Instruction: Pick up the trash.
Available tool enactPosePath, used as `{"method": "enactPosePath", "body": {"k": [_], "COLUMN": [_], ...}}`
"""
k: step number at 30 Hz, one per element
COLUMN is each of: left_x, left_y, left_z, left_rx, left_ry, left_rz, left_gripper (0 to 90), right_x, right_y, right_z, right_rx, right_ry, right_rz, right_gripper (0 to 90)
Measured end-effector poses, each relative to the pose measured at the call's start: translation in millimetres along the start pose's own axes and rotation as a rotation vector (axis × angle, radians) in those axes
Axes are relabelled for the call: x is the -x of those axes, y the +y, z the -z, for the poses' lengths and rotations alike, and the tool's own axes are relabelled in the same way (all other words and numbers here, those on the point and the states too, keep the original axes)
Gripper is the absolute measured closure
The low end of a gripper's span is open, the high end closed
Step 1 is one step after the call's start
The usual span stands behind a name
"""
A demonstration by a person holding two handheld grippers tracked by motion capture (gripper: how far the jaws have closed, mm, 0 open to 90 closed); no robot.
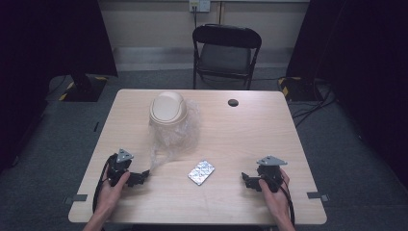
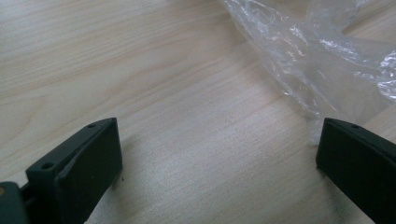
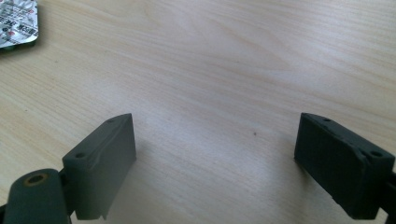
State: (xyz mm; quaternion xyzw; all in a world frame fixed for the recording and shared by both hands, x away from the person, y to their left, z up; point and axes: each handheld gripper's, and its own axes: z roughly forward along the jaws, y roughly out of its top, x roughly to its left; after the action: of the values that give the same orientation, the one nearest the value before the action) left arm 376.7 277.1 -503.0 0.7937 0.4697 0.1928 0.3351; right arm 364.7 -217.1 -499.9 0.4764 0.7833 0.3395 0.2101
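Observation:
A small beige bin with a domed swing lid (image 1: pixel 167 109) stands on the wooden table (image 1: pixel 250 130), with a clear plastic bag (image 1: pixel 173 137) crumpled around and in front of it. A silver blister pack (image 1: pixel 201 172) lies flat near the table's front middle. My left gripper (image 1: pixel 140 178) rests open on the table at the front left, the bag's tail (image 2: pixel 317 60) just beyond its right jaw. My right gripper (image 1: pixel 246 180) rests open at the front right, nothing between its jaws, with the blister pack (image 3: pixel 16 23) off to its far left.
A black folding chair (image 1: pixel 226 53) stands behind the table. A round black cable hole (image 1: pixel 233 102) sits near the table's back edge. Dark curtains and stands flank both sides, with cables on the floor at the right.

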Motion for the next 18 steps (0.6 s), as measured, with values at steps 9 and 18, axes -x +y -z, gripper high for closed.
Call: {"method": "enactPosePath", "body": {"k": [9,18], "left_x": [-1.1,-1.4], "left_y": [-1.8,-0.2], "left_z": [4.0,11.8], "left_rx": [0.017,0.046], "left_ry": [0.012,-0.004], "left_rz": [0.008,0.031], "left_gripper": [6.1,16.1], "right_x": [2.1,2.1], "right_y": [-0.1,-0.1], "right_z": [0.1,0.1], "right_rx": [-0.001,0.000], "right_ry": [0.002,0.002], "right_rz": [0.000,0.000], "right_gripper": [11.9,11.9]}}
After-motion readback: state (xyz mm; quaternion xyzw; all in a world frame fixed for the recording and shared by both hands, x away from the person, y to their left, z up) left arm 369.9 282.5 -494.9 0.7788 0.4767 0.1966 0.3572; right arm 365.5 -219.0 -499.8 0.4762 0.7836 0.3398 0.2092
